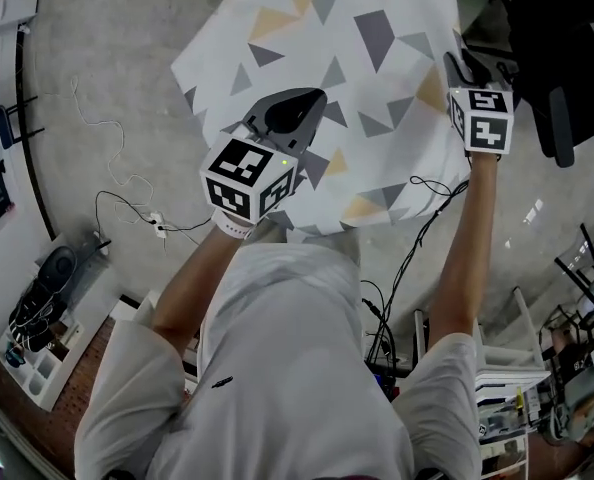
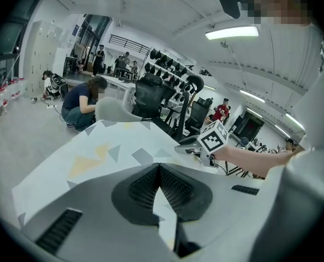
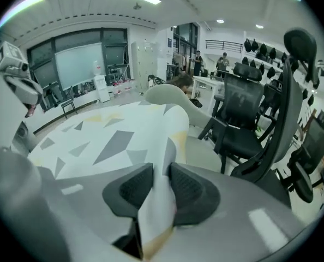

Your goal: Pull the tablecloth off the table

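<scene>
- Below the head camera, the tablecloth (image 1: 347,78) lies spread over the table, which is hidden beneath it (white cloth, printed with grey and yellow triangles)
- Its near edge hangs down toward the person, above the grey concrete floor (image 1: 107,58)
- The left gripper (image 1: 295,103) sits at the cloth's near left edge; in its own view the dark ribbed pads (image 2: 143,187) are clenched together, with a thin fold of tablecloth pinched between them
- The right gripper (image 1: 467,68) is at the cloth's right edge, well apart from the left one, held out on a straight bare arm (image 1: 467,258)
- In the right gripper view the two pads (image 3: 192,190) press on a raised fold of the cloth, which stands up between them and runs on down behind the jaws
- From that fold the cloth rises in a ridge toward the far side of the table
- Black office chairs (image 3: 249,108) stand just beside the table on the right
- Loose cables (image 1: 127,198) trail on the floor at the left
- Across the room, a person (image 2: 83,102) crouches beyond the far end of the cloth
</scene>
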A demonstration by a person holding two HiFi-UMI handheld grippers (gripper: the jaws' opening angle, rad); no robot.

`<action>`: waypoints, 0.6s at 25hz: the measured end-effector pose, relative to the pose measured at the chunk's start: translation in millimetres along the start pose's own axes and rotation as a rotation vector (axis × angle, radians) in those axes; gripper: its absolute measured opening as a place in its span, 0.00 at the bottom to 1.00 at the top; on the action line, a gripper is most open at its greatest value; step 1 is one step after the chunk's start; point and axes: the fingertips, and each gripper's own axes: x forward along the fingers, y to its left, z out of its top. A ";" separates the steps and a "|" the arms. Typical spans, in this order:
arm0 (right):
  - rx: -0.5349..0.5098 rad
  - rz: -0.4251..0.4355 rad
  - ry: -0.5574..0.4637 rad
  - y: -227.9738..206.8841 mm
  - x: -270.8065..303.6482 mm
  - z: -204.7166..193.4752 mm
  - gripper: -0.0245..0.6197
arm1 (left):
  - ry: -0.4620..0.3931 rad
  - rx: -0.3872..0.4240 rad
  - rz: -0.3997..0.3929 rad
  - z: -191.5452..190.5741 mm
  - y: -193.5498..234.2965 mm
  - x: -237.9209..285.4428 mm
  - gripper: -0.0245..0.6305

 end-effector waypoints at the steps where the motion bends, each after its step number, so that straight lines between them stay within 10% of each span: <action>1: -0.018 -0.007 -0.010 2.8 -5.7 2.4 0.21 | -0.002 0.008 0.005 0.3 6.1 1.0 0.05; 7: -0.073 -0.009 -0.066 30.0 -23.8 19.9 0.14 | -0.025 0.036 0.050 8.1 61.8 5.9 0.06; 15: -0.172 0.002 -0.139 66.6 -43.9 32.2 0.10 | 0.017 0.114 0.084 8.5 137.4 20.7 0.32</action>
